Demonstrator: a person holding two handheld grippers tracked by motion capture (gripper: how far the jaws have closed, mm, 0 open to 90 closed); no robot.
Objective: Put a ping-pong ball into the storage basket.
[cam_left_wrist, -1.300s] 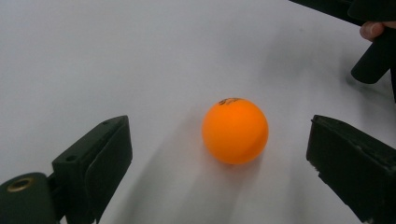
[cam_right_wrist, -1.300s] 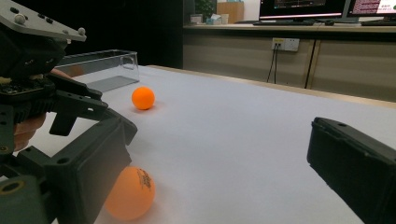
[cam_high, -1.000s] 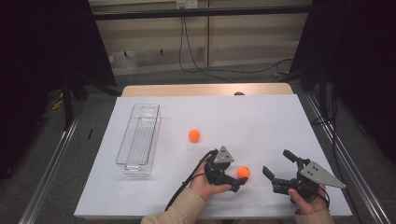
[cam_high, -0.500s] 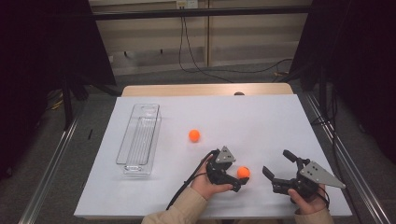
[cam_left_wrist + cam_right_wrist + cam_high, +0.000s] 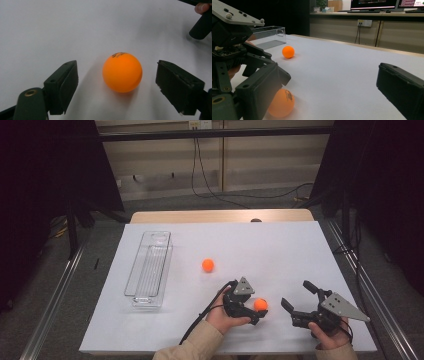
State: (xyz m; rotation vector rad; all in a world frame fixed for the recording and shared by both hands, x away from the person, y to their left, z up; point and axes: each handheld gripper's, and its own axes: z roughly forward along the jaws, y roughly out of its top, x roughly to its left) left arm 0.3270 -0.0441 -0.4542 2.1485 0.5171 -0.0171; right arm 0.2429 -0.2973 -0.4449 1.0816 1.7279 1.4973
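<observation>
Your left gripper (image 5: 256,310) sits low on the white table cover (image 5: 280,250), near its front edge, with the near orange ball (image 5: 260,304) resting on the cover between its jaws. In the left gripper view that ball (image 5: 122,72) lies midway between the two black pads, with a clear gap of white cover on either side; the jaws have just been closing in on it, yet neither pad touches it, so nothing is grasped. Your right gripper (image 5: 298,301) lies just beside it on the right, apart from the ball, its jaws spread wide and holding nothing. In the right gripper view, the ball (image 5: 281,103) shows partly hidden behind the near black jaw, under your left gripper's body. A second orange ball (image 5: 208,265) rests alone farther back on the cover, towards the middle, well apart from both grippers. A clear plastic tray (image 5: 148,265) lies lengthwise on the left part of the cover, apart from both balls.
</observation>
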